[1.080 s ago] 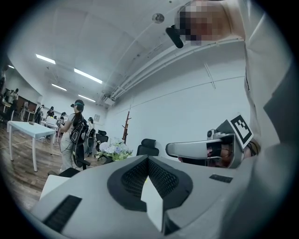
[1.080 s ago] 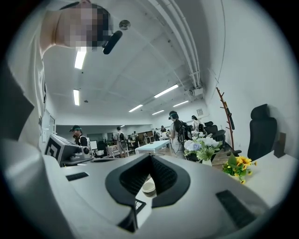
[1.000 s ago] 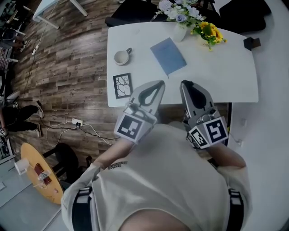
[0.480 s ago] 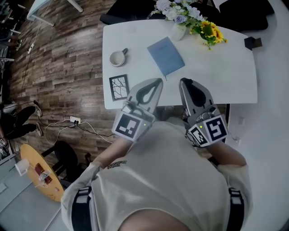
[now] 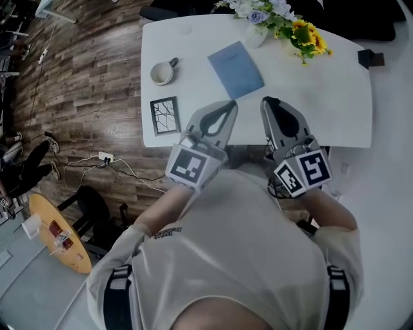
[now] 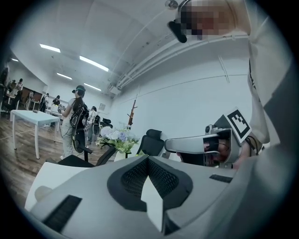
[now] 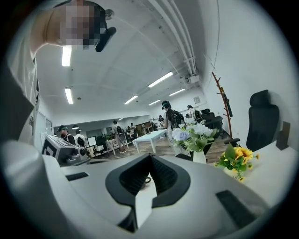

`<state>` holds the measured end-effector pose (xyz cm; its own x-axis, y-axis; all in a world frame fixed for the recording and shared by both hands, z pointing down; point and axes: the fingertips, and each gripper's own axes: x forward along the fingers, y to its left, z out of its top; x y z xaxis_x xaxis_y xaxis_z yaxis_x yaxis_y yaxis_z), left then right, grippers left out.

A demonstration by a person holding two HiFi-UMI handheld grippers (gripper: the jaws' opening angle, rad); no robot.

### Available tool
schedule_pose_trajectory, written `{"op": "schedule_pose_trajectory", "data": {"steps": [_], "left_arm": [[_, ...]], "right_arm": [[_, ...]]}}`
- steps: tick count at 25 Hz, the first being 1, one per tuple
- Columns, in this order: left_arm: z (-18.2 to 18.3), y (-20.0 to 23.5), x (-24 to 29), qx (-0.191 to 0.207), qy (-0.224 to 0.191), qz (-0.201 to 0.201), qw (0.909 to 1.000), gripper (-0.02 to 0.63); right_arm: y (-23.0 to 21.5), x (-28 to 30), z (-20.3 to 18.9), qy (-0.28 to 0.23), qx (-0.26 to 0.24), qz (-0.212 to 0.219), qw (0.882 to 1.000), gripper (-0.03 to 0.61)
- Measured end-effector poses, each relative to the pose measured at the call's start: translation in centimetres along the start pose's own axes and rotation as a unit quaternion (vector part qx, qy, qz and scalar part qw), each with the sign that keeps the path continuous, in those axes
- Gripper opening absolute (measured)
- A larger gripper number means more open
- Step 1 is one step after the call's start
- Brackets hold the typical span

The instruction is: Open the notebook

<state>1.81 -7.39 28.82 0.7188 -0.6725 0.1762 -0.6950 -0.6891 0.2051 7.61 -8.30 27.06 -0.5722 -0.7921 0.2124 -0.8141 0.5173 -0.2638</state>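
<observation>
A closed blue notebook (image 5: 236,69) lies flat on the white table (image 5: 322,103), slightly left of its middle. My left gripper (image 5: 229,104) hangs over the table's near edge, just short of the notebook's near corner, its jaws together and empty. The right gripper (image 5: 268,102) is beside it to the right, also shut and empty, a little short of the notebook. In the left gripper view the jaws (image 6: 148,159) meet at the tip; in the right gripper view the jaws (image 7: 150,156) do the same. Neither gripper view shows the notebook, which the jaws hide.
A mug (image 5: 161,72) and a small framed picture (image 5: 164,115) sit on the table's left side. A vase of pale flowers (image 5: 258,19) and sunflowers (image 5: 308,38) stand at the far edge, a black object (image 5: 373,59) at the right end. Wooden floor with cables lies left.
Both grippers have moved forward together, from in front of the table to over its near edge, closer to the notebook. The notebook stays closed and unmoved.
</observation>
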Motion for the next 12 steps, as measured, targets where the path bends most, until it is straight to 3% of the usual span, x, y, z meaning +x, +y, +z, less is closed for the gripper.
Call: {"op": "schedule_pose_trajectory", "data": {"steps": [4, 7, 10, 12], "left_arm": [[-2.9, 0.7, 2.9, -0.012, 0.026, 0.0, 0.9996, 0.0], [-5.5, 1.2, 5.1, -0.008, 0.049, 0.0, 0.9988, 0.0], [-8.4, 2.0, 7.2, -0.01, 0.076, -0.002, 0.997, 0.0], [-10.5, 2.5, 8.5, -0.01, 0.096, -0.003, 0.9953, 0.0]], "right_arm": [[-2.9, 1.4, -1.8, 0.024, 0.02, -0.011, 0.999, 0.006], [-5.0, 2.8, -4.3, 0.049, 0.024, -0.017, 0.998, 0.057], [-7.4, 4.2, -7.4, 0.081, 0.019, -0.029, 0.996, 0.058], [-9.0, 5.2, -10.2, 0.11, 0.026, -0.032, 0.993, 0.126]]}}
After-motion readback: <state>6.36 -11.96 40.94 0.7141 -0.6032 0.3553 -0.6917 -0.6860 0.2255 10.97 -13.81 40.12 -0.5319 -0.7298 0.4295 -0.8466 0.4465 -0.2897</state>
